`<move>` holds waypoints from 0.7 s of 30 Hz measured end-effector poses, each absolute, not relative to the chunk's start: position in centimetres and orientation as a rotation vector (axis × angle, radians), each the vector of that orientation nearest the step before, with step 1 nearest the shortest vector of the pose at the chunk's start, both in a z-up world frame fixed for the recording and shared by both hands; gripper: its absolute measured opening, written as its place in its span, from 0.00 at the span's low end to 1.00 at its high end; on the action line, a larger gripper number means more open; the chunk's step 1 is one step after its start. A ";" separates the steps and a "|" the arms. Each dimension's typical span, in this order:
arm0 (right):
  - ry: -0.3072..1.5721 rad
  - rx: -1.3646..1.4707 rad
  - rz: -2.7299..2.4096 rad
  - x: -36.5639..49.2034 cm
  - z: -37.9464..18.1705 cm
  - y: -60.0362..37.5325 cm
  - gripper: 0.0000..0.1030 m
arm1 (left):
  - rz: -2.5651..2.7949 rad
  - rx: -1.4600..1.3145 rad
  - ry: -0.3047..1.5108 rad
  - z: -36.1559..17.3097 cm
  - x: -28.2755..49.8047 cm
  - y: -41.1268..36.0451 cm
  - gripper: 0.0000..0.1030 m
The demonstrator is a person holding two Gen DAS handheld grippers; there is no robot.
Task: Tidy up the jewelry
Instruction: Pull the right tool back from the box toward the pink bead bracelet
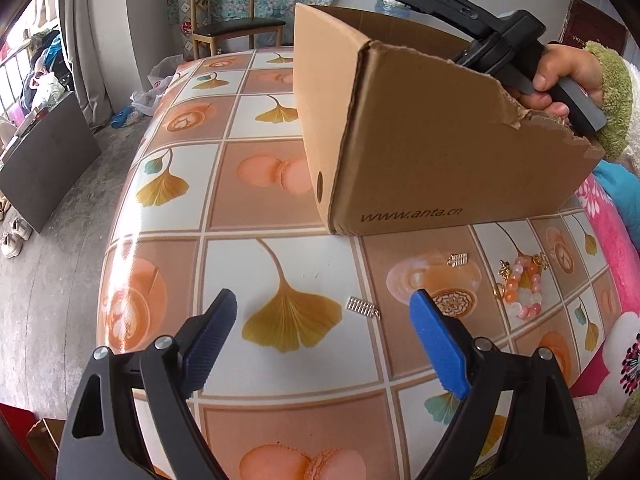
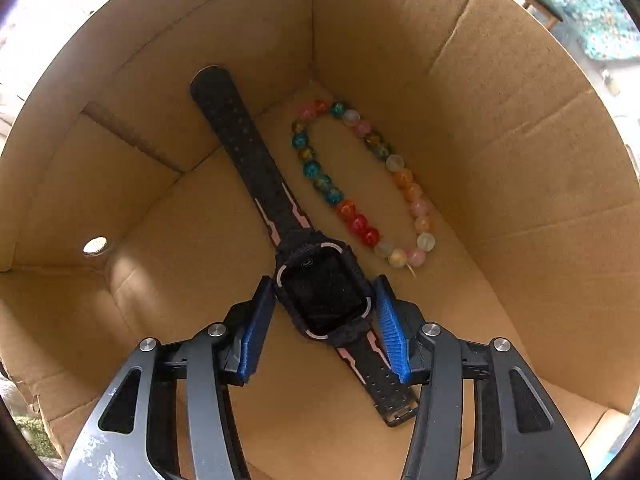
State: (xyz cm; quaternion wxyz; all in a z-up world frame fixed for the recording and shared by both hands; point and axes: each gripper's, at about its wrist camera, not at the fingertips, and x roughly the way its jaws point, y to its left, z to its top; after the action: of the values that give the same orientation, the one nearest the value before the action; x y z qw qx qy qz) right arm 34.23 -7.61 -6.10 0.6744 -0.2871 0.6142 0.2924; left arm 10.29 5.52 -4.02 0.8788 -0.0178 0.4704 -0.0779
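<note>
Inside the cardboard box [image 2: 500,160], my right gripper [image 2: 323,280] points down with its blue pads against both sides of the case of a black watch [image 2: 240,140], which lies on the box floor. A multicoloured bead bracelet [image 2: 358,222] lies beside the watch. My left gripper [image 1: 324,300] hangs open above the table with nothing between its fingers. On the table under it are a small silver charm [image 1: 362,307], a gold charm [image 1: 458,259] and a pink-and-white bead bracelet [image 1: 520,284]. From the left wrist view the box [image 1: 420,140] hides the right gripper's fingers.
The table carries a tiled ginkgo-and-coffee patterned cloth [image 1: 280,200]. A person's hand [image 1: 560,76] in a green fuzzy sleeve holds the right gripper over the box. A wooden chair [image 1: 236,20] stands behind the table. A pink flowered fabric [image 1: 616,264] lies at the right.
</note>
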 end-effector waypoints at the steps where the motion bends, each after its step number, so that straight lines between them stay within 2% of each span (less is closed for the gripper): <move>1: 1.373 -0.683 0.655 33.8 -6.0 -7.9 0.46 | -0.166 -0.039 0.983 -4.1 10.4 5.5 0.84; 7: 1.350 -0.834 0.580 33.3 -5.8 -10.9 0.46 | -0.172 -0.034 1.004 -4.4 10.5 5.4 0.84; 12: 1.346 -0.833 0.508 33.7 -6.1 -12.3 0.46 | -0.172 -0.029 1.008 -4.4 10.5 5.3 0.84; 14: 1.324 -0.830 0.478 33.2 -5.6 -12.3 0.56 | -0.173 -0.034 1.009 -4.4 10.4 5.4 0.84; 15: 1.319 -0.808 0.481 32.5 -5.2 -12.1 0.57 | -0.174 -0.037 1.009 -4.3 10.2 5.4 0.84; 21: 1.172 -0.581 0.518 29.0 2.8 -14.2 0.62 | -0.172 -0.041 0.987 -3.8 9.3 5.5 0.84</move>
State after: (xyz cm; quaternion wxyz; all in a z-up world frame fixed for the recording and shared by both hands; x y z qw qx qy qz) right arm 29.04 -14.18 2.78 0.7627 -0.2673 0.5387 0.2380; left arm 9.30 5.45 -3.85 0.8769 -0.0197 0.4732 -0.0822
